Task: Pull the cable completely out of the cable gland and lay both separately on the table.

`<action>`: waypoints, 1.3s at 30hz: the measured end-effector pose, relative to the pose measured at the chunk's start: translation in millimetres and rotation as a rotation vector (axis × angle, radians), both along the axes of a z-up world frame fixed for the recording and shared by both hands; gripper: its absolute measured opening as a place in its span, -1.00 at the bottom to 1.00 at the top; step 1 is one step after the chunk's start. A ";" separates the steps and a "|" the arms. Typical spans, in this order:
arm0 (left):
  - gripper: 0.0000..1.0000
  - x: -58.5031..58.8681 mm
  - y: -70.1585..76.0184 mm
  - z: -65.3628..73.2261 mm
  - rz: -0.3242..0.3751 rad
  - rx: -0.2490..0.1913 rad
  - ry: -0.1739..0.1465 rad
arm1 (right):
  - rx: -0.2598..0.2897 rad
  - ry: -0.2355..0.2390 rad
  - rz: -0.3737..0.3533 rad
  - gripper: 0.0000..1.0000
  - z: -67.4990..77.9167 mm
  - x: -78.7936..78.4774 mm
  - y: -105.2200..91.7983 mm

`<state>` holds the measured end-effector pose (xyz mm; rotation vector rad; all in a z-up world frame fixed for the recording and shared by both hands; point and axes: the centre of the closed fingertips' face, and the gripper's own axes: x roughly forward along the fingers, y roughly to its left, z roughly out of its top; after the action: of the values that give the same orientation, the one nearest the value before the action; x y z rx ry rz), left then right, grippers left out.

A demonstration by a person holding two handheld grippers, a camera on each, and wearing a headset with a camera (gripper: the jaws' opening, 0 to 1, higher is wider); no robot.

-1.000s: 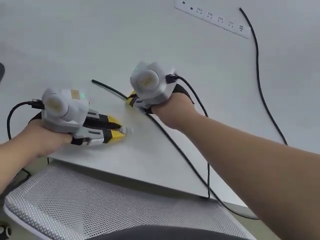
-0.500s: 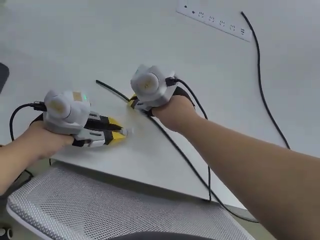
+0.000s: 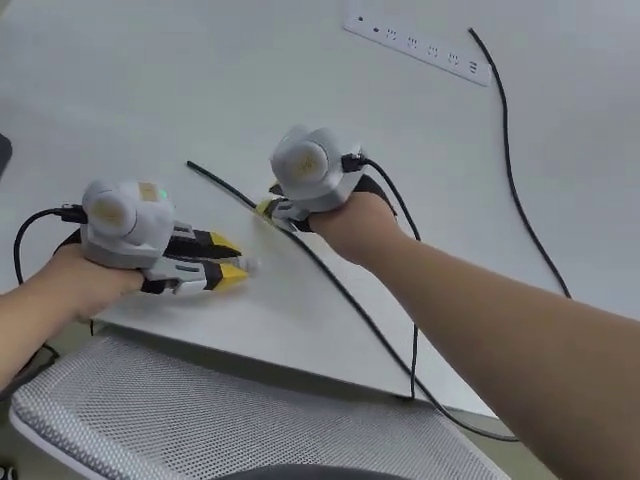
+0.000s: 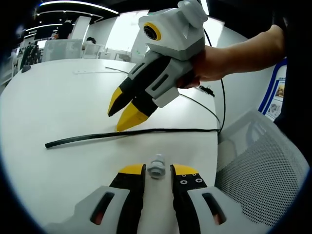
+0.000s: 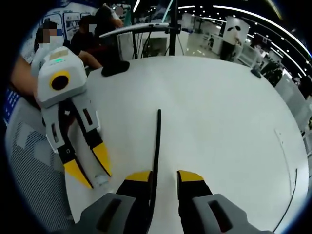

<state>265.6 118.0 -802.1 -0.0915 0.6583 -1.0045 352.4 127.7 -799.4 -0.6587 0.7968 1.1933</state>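
The black cable (image 3: 330, 275) lies flat on the white table, running from the far left toward the near edge. My right gripper (image 3: 268, 210) hovers over it, open, with the cable (image 5: 157, 141) passing between its yellow-tipped jaws, closer to the left one. In the left gripper view the right gripper (image 4: 116, 122) stands just above the cable (image 4: 146, 131), jaws spread. My left gripper (image 3: 240, 258) rests low on the table, shut on the small pale cable gland (image 4: 157, 166), which is apart from the cable. The gland (image 5: 100, 181) sits at the left gripper's (image 5: 92, 178) tips.
A white power strip (image 3: 420, 45) lies at the back, and a black cord (image 3: 510, 160) trails from it down the right side. The table's near edge (image 3: 300, 365) runs diagonally, with a grey mesh chair seat (image 3: 200, 420) just below it.
My right gripper has shifted slightly to the right along the cable. The left gripper and the gland have stayed put. The head view has moved a little.
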 end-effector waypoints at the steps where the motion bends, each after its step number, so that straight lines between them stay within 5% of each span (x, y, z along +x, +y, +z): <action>1: -0.54 0.0 0.1 0.1 0.001 0.000 0.000 | 0.004 0.001 -0.007 -0.63 1.9 0.2 -2.2; 20: -0.22 -5.9 2.4 31.1 0.031 -0.006 0.015 | 0.171 -0.014 -0.122 -0.23 72.5 -11.3 -43.2; 39: 0.21 -17.6 10.4 72.4 0.067 -0.007 -0.033 | 0.372 0.003 -0.292 0.08 124.1 -40.3 -96.0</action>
<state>248.0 128.4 -729.7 -0.1022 0.6179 -0.9424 312.1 31.7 -675.3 -0.2246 0.6255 1.0364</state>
